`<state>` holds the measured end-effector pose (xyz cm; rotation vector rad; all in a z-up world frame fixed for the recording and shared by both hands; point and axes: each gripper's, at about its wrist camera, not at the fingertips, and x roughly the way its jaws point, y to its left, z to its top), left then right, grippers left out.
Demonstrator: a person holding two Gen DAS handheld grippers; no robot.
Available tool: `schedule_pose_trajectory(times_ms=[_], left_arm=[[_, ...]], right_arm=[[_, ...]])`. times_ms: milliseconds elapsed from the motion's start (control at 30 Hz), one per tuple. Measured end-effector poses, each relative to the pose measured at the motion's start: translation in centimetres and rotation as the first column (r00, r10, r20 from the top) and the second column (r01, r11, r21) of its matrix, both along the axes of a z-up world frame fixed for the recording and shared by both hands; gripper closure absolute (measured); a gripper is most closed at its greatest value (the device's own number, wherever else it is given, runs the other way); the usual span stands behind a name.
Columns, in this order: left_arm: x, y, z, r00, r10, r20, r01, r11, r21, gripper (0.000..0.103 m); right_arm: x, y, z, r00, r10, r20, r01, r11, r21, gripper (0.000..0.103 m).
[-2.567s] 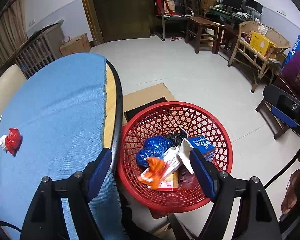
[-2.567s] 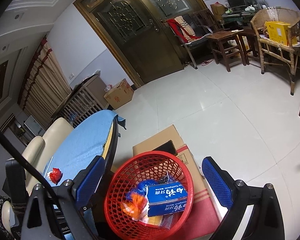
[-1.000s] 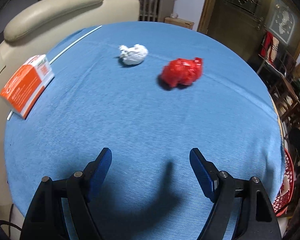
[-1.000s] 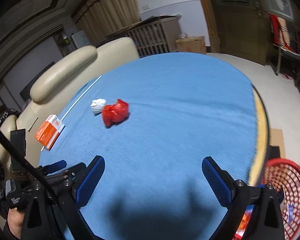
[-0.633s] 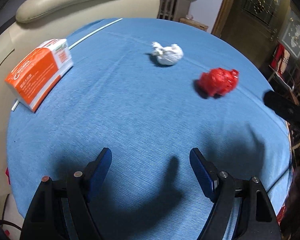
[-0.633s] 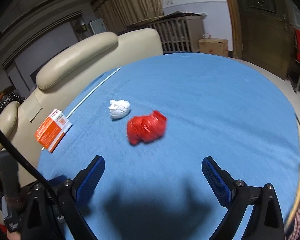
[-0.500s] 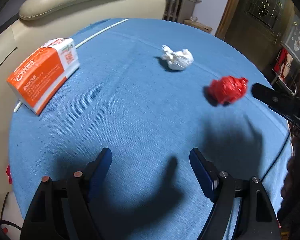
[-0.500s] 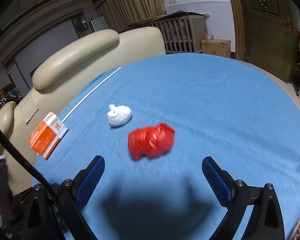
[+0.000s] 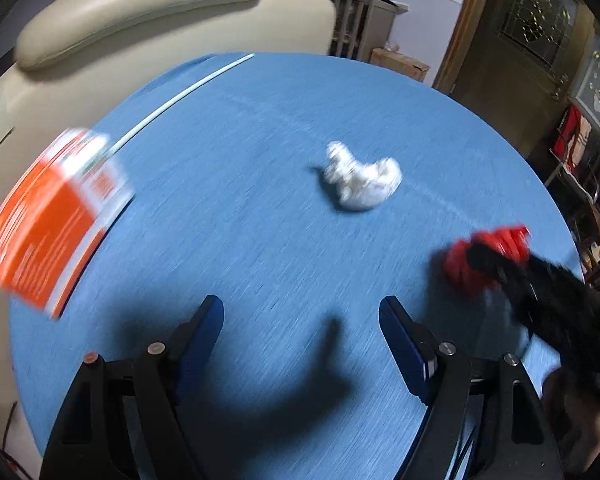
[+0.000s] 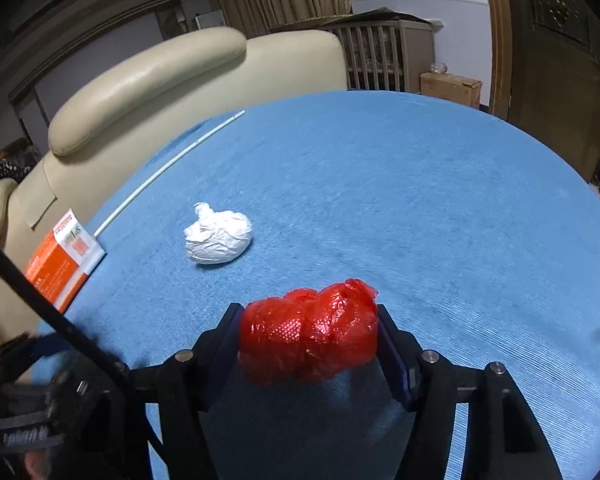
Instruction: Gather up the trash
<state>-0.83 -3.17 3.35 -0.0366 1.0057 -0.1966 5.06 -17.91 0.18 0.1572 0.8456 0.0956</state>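
Note:
A crumpled red plastic wad (image 10: 308, 336) lies on the blue tablecloth (image 10: 440, 208) between my right gripper's (image 10: 308, 316) jaws, which are closing; both blue pads touch its sides. In the left wrist view the same red wad (image 9: 456, 266) shows at the right, partly covered by the right gripper's blurred black finger (image 9: 540, 292). A white paper wad (image 9: 360, 180) (image 10: 218, 240) rests further in on the cloth. My left gripper (image 9: 300, 320) hangs open above bare cloth, with nothing between its fingers.
An orange and white box (image 9: 48, 216) (image 10: 56, 268) lies at the table's left edge beside a thin white rod (image 9: 180, 98) (image 10: 168, 168). A beige padded chair (image 9: 140, 4) (image 10: 148, 76) stands behind the table. A wooden door (image 9: 520, 40) is at the far right.
My right gripper has come forward and down over the red wad and its jaws have narrowed onto it. The left gripper has slid across the table; the orange box now looms nearer.

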Motion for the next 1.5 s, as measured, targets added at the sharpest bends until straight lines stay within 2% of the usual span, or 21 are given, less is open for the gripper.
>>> schedule_pose_trajectory(times_ms=[267,400,433,467,600,967,1300,1500], left_arm=[[7.7,-5.5,0.1,0.998,-0.049,0.045,0.049,0.999,-0.001,0.022],[9.9,-7.4,-1.3,0.998,-0.060,0.013,0.059,0.996,0.065,0.025],[10.4,-7.6,-1.8,0.998,-0.070,-0.002,0.070,0.995,0.072,0.059],[10.3,-7.8,-2.0,0.997,-0.075,-0.009,0.076,0.993,0.095,0.060],[8.2,-7.2,-0.5,0.997,-0.072,-0.001,0.072,0.992,0.106,0.062],[-0.9,-5.2,4.1,0.996,-0.053,0.072,0.043,0.989,0.139,0.062],[-8.4,-4.8,6.1,0.990,-0.065,0.127,0.049,0.991,0.125,0.062],[-11.2,-4.8,6.8,0.985,-0.077,0.153,0.059,0.991,0.117,0.062]], right_arm=[[-5.3,-4.6,1.2,0.996,-0.088,0.026,0.086,0.994,0.063,0.037],[-7.0,-5.7,1.6,0.993,-0.110,0.031,0.107,0.991,0.082,0.037],[-7.2,-5.8,1.8,0.993,-0.111,0.033,0.108,0.990,0.085,0.037],[-7.5,-5.8,1.9,0.993,-0.109,0.037,0.106,0.991,0.086,0.037],[-8.3,-5.3,2.7,0.993,-0.102,0.054,0.097,0.991,0.090,0.037],[-12.4,-3.9,4.5,0.990,-0.107,0.092,0.097,0.989,0.110,0.037],[-18.3,-3.1,5.2,0.985,-0.134,0.111,0.121,0.986,0.118,0.037],[-21.5,-3.5,5.9,0.978,-0.161,0.134,0.145,0.982,0.125,0.037]])
